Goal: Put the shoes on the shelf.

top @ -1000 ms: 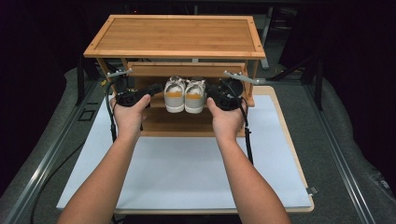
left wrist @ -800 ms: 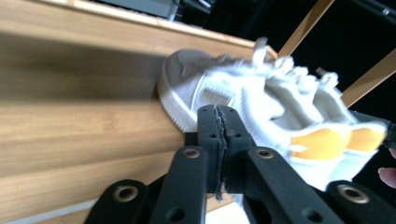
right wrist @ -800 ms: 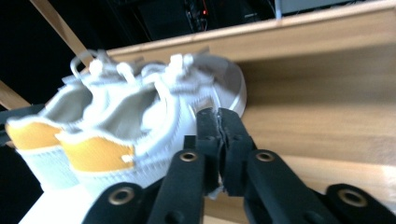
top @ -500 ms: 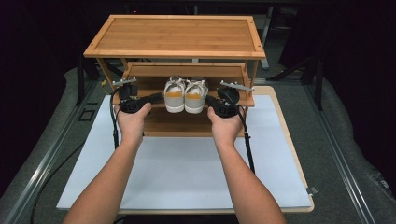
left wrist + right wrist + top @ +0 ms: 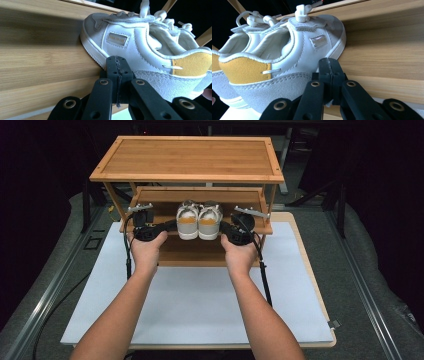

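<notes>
I have the pair of white sneakers (image 5: 198, 220) sitting side by side on the middle shelf (image 5: 165, 200) of the bamboo shoe rack (image 5: 190, 157), and I take that shelf as my landmark. The shoes lie at the shelf's centre, heels with yellow tabs at its front edge toward me, toes pointing to its back, so their long axis runs front to back across the shelf. My left gripper (image 5: 170, 225) comes in from the left end of the shelf and its tip sits against the outer side of the left shoe (image 5: 140, 47), low down near the sole and about midway along it. Its jaws have just been closing and now stand pressed together, pad to pad, with nothing between them; the shoe is beside the tip, not inside it. My right gripper (image 5: 226, 227) mirrors this from the right end of the shelf, its tip at the outer flank of the right shoe (image 5: 294, 50), again low by the sole. Those jaws too have just been closing and are fully together on nothing. Both hands hold the grippers just in front of the shelf's front edge, above the white mat (image 5: 200, 300).
</notes>
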Action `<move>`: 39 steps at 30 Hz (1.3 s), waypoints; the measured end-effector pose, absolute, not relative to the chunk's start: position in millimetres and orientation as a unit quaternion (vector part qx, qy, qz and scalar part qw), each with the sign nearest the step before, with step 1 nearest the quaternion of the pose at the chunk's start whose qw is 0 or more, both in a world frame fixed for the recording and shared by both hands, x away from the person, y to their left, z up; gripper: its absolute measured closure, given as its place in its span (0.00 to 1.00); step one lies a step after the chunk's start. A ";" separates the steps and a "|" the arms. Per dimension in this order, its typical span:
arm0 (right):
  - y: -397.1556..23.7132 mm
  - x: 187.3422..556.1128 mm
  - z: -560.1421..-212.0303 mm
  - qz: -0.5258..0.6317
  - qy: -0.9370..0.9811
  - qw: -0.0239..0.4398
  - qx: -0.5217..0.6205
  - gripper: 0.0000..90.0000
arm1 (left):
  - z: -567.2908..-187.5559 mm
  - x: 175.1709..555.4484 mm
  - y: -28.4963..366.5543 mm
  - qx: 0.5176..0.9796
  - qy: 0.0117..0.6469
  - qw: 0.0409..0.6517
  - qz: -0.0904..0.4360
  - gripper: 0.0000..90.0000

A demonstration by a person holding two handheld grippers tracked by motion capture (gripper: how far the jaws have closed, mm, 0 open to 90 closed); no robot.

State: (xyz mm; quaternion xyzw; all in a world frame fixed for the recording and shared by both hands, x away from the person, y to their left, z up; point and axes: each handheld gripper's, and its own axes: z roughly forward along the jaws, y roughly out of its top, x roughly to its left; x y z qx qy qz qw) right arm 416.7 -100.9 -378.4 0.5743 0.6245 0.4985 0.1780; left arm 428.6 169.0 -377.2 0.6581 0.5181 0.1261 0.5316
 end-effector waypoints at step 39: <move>-98.7 469.0 -377.1 0.485 0.627 0.192 0.578 1.00 | -375.4 481.3 166.2 0.665 0.527 0.515 0.123 1.00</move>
